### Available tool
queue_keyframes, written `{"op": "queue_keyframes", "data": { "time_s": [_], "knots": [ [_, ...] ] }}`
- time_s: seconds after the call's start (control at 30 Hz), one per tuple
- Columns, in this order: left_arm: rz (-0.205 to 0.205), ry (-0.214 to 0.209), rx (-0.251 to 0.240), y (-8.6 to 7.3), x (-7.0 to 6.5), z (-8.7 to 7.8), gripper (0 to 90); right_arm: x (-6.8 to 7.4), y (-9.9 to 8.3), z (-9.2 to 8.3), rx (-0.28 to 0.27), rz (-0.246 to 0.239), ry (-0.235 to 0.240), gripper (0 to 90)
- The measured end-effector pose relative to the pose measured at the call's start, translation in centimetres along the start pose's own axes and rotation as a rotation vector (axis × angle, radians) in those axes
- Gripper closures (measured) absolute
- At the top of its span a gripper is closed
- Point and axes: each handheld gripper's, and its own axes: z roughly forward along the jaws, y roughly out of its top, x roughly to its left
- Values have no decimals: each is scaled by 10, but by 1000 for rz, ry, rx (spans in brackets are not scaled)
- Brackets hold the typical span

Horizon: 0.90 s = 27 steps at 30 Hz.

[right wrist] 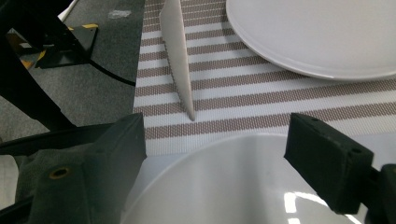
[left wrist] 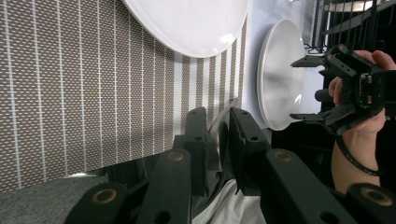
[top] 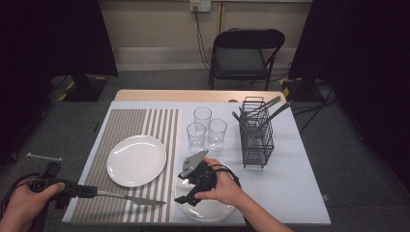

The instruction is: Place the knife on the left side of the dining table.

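— Where's the knife (top: 130,198) right now?

— Pinched by its handle in the left gripper (left wrist: 218,140), jaws pressed onto it. The blade runs straight out from those jaws, long axis level along the near edge of the striped placemat (top: 121,130), tip aimed toward the right gripper (top: 193,186).

— And that one?

— Jaws spread wide, nothing between them, hovering over the near plate (right wrist: 224,186). The knife tip sits just beyond its jaws; the other plate (top: 136,160) lies farther out.

Nothing is showing any readable lettering, label, brand, number or sign from where I am standing, neither on the table things nor on the wall at twelve o'clock.
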Motion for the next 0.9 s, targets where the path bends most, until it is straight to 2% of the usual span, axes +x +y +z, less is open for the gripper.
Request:
{"op": "queue_keyframes", "data": {
  "time_s": [0.13, 0.17, 0.2, 0.3, 0.4, 0.43, 0.53, 0.6, 0.67, 0.73, 0.9],
  "knots": [
    [1, 0, -8, -1, 1, 0, 777, 1, 8, 8, 5, -13, 10, 198],
    [-20, -3, -21, -1, -1, 1, 776, 2, 9, 9, 5, -16, 11, 198],
    [-21, -3, -15, -1, -1, 1, 776, 2, 10, 11, 7, -12, 14, 198],
    [2, 9, -9, -1, 0, 1, 775, 2, 10, 15, 15, -15, 17, 200],
    [5, 6, -4, -1, 0, 0, 775, 1, 9, 20, 23, -10, 22, 203],
    [-8, 2, -22, -1, -1, 1, 775, 1, 9, 22, 22, -11, 26, 203],
    [-16, 3, -23, -1, -1, 1, 776, 2, 12, 25, 28, -20, 31, 201],
    [1, 4, -12, -1, 0, 1, 774, 3, 15, 26, 28, -24, 32, 202],
    [-10, 6, -20, -1, -1, 1, 774, 3, 17, 28, 26, -25, 37, 205],
    [4, 7, -12, -1, 1, 1, 773, 4, 18, 30, 31, -24, 40, 212],
    [4, 13, -5, -1, 1, 1, 770, 4, 19, 36, 35, -33, 48, 227]
  ]
}}
